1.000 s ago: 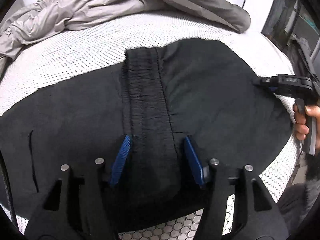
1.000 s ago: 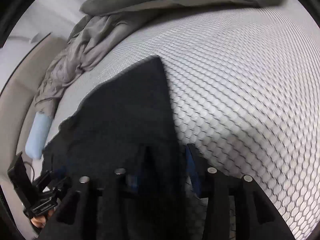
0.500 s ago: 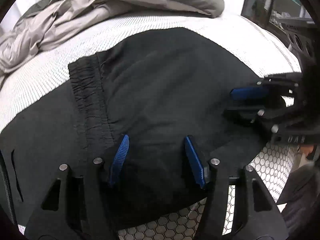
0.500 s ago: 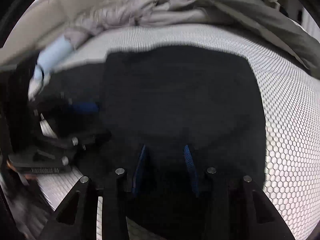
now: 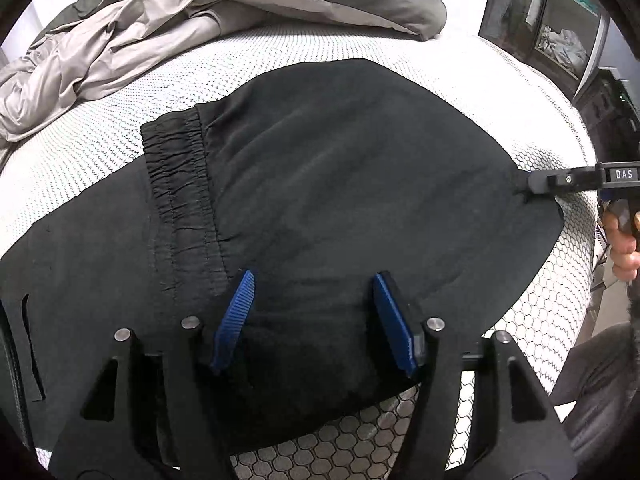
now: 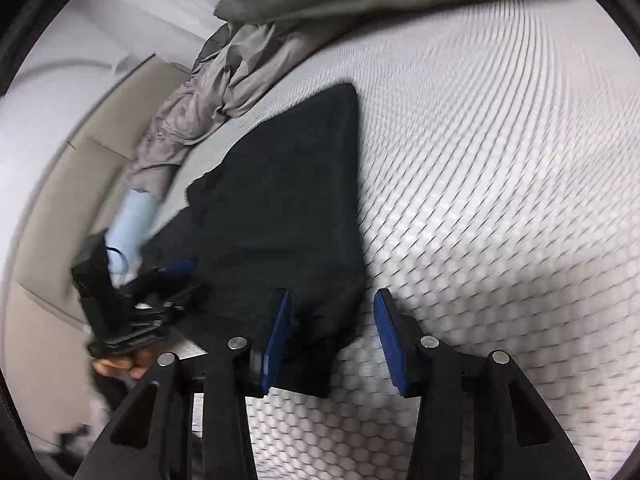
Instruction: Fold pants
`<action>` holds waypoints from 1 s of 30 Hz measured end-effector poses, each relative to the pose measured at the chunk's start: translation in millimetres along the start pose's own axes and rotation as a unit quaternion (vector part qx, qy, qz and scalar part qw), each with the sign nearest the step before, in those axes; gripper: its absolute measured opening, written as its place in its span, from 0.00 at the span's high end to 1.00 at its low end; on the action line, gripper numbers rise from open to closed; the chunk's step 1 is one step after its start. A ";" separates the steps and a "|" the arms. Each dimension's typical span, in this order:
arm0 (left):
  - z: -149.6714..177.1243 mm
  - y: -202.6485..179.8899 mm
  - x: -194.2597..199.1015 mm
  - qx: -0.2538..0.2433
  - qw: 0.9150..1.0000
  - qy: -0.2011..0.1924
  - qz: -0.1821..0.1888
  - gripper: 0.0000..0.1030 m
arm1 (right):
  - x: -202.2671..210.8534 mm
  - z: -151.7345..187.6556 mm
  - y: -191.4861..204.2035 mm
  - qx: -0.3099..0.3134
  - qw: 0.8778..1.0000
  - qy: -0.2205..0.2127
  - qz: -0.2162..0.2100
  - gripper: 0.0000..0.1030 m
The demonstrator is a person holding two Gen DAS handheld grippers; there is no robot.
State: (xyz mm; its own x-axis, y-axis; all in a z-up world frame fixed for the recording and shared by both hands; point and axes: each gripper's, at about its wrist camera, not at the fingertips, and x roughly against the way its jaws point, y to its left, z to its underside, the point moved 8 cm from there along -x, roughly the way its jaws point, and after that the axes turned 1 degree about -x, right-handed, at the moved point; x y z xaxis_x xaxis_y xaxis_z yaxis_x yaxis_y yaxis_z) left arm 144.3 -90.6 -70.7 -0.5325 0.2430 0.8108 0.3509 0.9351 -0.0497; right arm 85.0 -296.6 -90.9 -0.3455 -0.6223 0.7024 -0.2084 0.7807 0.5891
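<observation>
Pants (image 5: 340,200) lie between both grippers' just-widened fingers (image 5: 234,320), released, on the mattress (image 6: 500,160).

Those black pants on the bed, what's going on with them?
A person is folding the black pants on a white mattress, a hand-held gripper in each hand. The left gripper stands open over the near edge, gripping nothing. The right gripper, jaws just opening, has the far end's corner between them. The pants lie folded over, waistband showing. Grey bedding is bunched behind.

White honeycomb mattress (image 5: 400,48), black pants (image 5: 340,184), grey bedding (image 5: 168,20)
</observation>
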 end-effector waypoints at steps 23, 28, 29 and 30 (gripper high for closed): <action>1.2 3.4 -1.3 -0.003 1.000 0.001 0.002 0.40 | 17.1 38.3 9.0 0.104 0.993 0.038 0.041 0.80; 1.4 4.0 -2.4 -0.006 1.000 0.002 0.005 0.39 | 32.2 43.5 31.1 0.149 0.988 0.017 0.046 0.98; 1.6 4.3 -2.6 -0.006 1.000 0.002 0.008 0.39 | 35.2 44.1 27.4 0.151 0.987 0.019 0.049 0.98; 2.0 4.4 -2.6 -0.006 1.000 0.002 0.010 0.39 | 32.5 47.9 24.0 0.152 0.986 0.029 0.057 0.98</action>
State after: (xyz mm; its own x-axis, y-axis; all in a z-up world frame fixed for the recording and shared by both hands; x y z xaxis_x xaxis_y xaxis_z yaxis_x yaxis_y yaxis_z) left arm 145.8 -86.6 -74.3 -0.5230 0.2599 0.8117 0.3710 0.9268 -0.0577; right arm 25.0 -295.4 -73.2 -0.3322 -0.5246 0.7839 -0.4390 0.8216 0.3638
